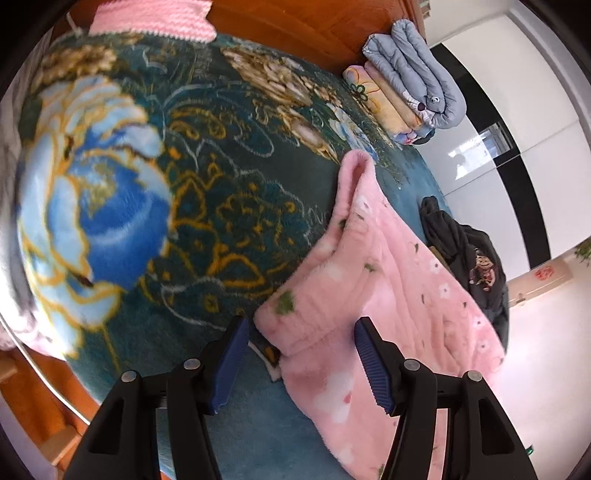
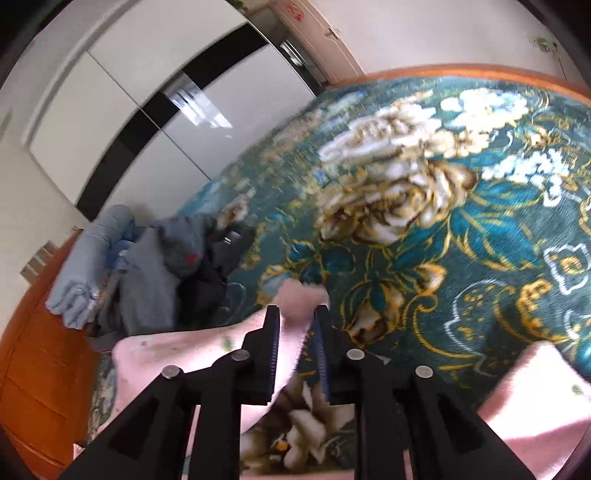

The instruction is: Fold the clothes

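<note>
A pink fleece garment (image 1: 373,280) with small flower prints lies on the teal floral blanket (image 1: 207,192) covering the bed. My left gripper (image 1: 301,349) is open, its blue-padded fingers (image 1: 232,362) straddling the garment's near corner without closing on it. In the right wrist view my right gripper (image 2: 297,323) is shut on a fold of the same pink garment (image 2: 299,295), which bunches up between the pads and trails back on both sides over the blanket (image 2: 424,229).
Folded quilts (image 1: 417,81) are stacked at the bed's far end by the wooden headboard (image 1: 303,22). A dark clothes pile (image 1: 469,258) lies beside the pink garment; grey and dark clothes (image 2: 170,258) show in the right wrist view. A white wardrobe (image 2: 122,110) stands beyond.
</note>
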`<state>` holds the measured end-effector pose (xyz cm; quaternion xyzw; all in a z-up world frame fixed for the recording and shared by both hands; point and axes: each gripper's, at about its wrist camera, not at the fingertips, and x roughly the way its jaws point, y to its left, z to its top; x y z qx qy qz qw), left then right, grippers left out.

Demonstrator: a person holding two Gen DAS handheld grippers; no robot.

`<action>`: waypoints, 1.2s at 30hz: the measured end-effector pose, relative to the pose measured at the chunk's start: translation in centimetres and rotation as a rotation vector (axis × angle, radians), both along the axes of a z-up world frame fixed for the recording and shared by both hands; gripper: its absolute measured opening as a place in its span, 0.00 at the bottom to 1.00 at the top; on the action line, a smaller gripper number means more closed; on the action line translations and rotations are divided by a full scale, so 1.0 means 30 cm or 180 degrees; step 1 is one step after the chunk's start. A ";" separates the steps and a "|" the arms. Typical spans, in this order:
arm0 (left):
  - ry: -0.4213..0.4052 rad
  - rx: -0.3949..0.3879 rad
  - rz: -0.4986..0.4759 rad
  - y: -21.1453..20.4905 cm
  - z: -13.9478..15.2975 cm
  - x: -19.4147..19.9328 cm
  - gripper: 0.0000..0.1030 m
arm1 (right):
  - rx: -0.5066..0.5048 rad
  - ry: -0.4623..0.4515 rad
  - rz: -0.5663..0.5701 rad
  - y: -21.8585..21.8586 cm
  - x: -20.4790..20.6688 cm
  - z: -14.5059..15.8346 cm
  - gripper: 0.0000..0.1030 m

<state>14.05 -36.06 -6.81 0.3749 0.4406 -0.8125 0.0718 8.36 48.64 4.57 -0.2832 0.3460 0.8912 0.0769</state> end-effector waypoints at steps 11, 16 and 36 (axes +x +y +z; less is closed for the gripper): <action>0.0097 0.0014 0.0074 0.054 -0.032 -0.028 0.51 | 0.0137 -0.0098 0.0249 0.064 0.462 0.068 0.47; 0.0059 0.0026 0.0129 0.052 -0.042 -0.022 0.41 | -0.0090 -0.0417 -0.0055 0.160 0.681 -0.047 0.47; 0.0102 0.0215 0.0227 0.078 -0.006 -0.004 0.05 | -0.1248 -0.0124 -0.0570 0.237 0.735 -0.249 0.07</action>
